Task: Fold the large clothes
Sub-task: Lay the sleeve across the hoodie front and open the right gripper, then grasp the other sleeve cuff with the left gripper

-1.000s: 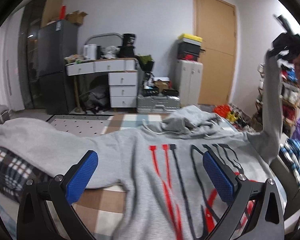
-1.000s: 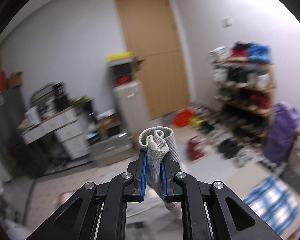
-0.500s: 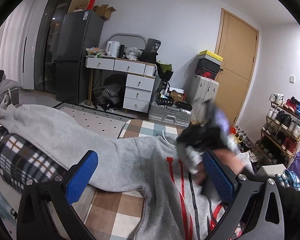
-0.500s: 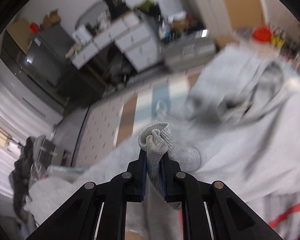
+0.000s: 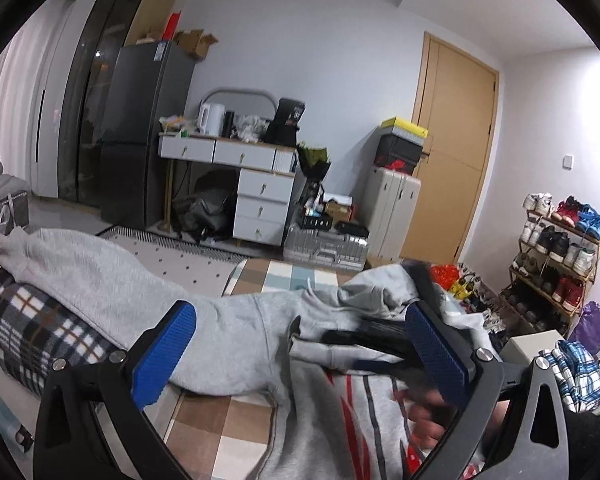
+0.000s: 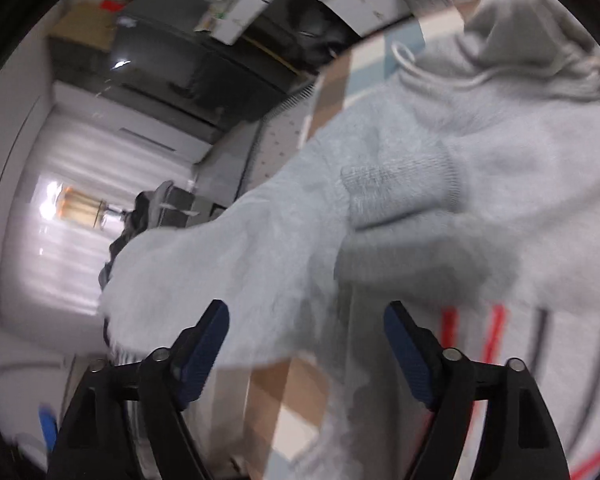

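Left wrist: one grey hoodie (image 5: 236,344), two sleeves, one plaid blanket (image 5: 40,332)

Both grippers are showing matte black angular frames. The left gripper (image 5: 300,348) is carrying two long fingers (image 5: 162,354) faced with bright blue, finely textured pads, and round silver screws are sitting at the arm pivots. The right gripper (image 6: 306,350) is wearing the same blue pads and silver screws on its black arms. A black sleeve (image 5: 588,444) is covering the person's arm at the lower right.
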